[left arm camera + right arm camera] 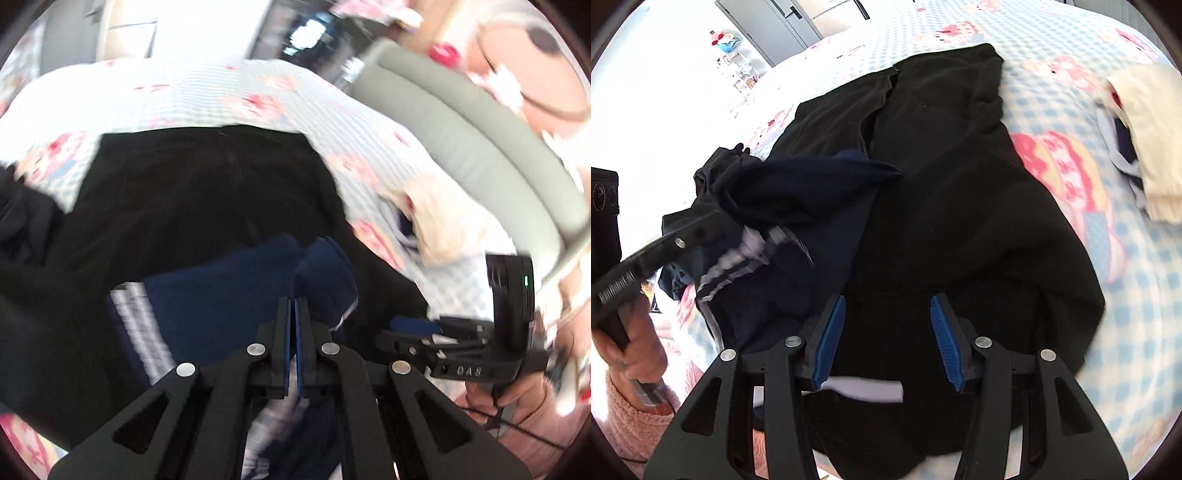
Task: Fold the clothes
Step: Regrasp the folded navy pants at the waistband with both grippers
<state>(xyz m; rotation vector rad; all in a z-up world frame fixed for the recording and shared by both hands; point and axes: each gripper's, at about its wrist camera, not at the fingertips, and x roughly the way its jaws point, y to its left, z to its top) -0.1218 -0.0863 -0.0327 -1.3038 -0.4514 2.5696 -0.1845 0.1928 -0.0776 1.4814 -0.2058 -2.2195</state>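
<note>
A black fleece garment lies spread on the bed, and it also fills the middle of the left wrist view. On its left side lies a navy garment with white stripes. My left gripper is shut on a fold of that navy garment; from the right wrist it shows at the left, lifting the cloth. My right gripper hovers over the black garment's near edge, jaws apart, blue pads touching nothing. It also appears at the right of the left wrist view.
A blue-checked bedspread with pink cartoon prints covers the bed. A folded cream garment on striped cloth rests at the right. A grey padded headboard borders the bed. A hand in a pink sleeve holds the left gripper.
</note>
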